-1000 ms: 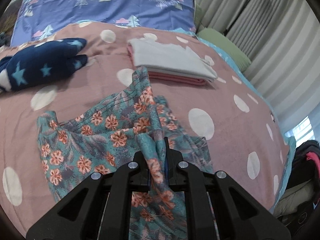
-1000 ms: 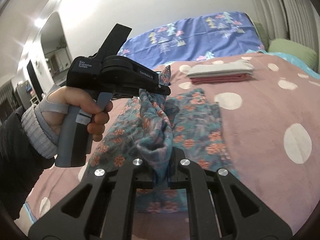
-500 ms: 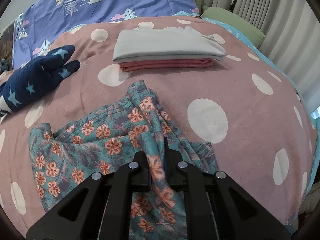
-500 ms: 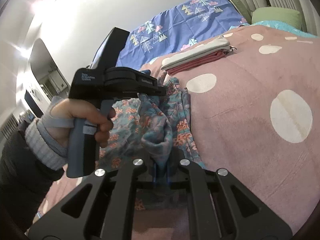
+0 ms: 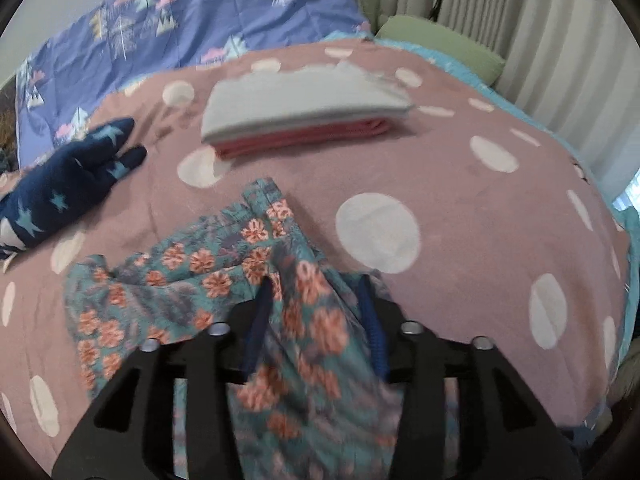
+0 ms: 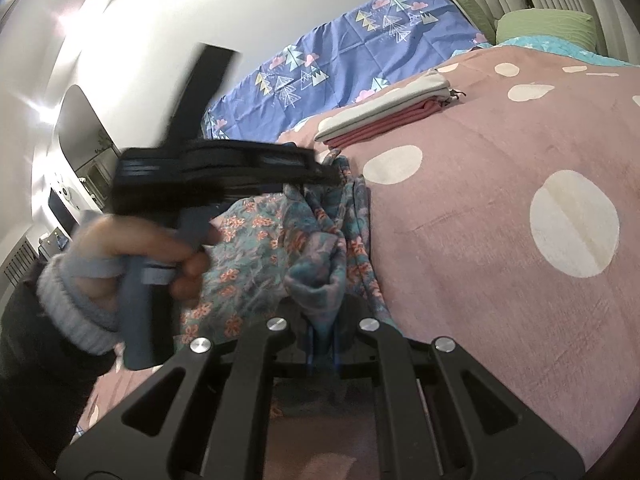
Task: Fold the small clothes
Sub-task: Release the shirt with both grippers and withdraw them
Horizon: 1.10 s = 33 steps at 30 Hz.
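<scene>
The floral garment (image 5: 224,276) lies rumpled on a pink blanket (image 5: 460,208) with white dots, at its near edge. The left gripper (image 5: 318,308) stands wide, its blue-padded fingers (image 5: 256,320) apart, with a fold of the garment draped loosely between them. The right gripper (image 6: 322,340) is narrow and pinches a bunched fold of the same garment (image 6: 320,264). In the right wrist view the left gripper (image 6: 224,168) appears blurred, held by a hand (image 6: 136,256) in a grey cuff.

Farther back on the blanket sits a folded stack (image 5: 304,116), grey on top of red. To its left lies a navy cloth (image 5: 60,192) with stars. Behind is a blue sheet (image 5: 200,20) with tree prints, a green pillow (image 5: 440,48) and pale curtains (image 5: 540,40). A white wall (image 6: 240,8) rises beyond the bed.
</scene>
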Each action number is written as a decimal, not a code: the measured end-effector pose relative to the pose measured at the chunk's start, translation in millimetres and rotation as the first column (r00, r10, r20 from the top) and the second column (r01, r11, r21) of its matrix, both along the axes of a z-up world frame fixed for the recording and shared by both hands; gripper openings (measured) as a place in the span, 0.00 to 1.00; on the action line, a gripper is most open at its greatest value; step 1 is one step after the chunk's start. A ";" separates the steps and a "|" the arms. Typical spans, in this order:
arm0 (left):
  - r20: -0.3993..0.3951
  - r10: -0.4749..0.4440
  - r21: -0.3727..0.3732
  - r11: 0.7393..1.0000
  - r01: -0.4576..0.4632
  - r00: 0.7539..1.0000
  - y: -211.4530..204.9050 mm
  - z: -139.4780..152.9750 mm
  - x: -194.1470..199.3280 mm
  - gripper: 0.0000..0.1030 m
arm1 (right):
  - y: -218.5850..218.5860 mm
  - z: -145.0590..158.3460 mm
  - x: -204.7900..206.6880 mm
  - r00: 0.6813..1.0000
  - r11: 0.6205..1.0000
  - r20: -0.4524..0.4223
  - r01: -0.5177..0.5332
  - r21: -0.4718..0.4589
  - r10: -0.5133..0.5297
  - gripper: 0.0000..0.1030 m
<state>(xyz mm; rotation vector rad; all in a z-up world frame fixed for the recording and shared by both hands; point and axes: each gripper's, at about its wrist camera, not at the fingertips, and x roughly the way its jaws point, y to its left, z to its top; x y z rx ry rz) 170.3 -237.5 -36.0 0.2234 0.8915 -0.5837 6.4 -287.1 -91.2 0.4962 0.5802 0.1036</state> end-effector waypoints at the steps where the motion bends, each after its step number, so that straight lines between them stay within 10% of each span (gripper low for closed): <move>1: 0.019 -0.001 -0.012 1.000 0.001 1.000 5.2 6.5 -7.5 0.54 | -0.2 -0.5 0.0 1.000 1.000 -0.003 0.001 0.000 -0.001 0.06; 8: 0.132 -0.010 -0.044 0.999 0.016 0.991 70.9 32.2 -98.9 0.70 | -2.8 -3.7 0.6 1.000 1.000 -0.020 0.003 0.013 -0.003 0.06; 16: 0.079 0.061 0.001 0.998 -0.061 0.995 144.7 -16.3 -195.5 0.74 | 2.5 -1.9 4.3 0.999 1.000 -0.044 0.010 -0.025 -0.011 0.06; 33: 0.149 0.265 0.038 0.961 -0.273 0.953 160.7 -52.3 -181.9 0.74 | -21.5 16.0 6.5 0.995 0.980 -0.086 -0.037 0.198 0.055 0.05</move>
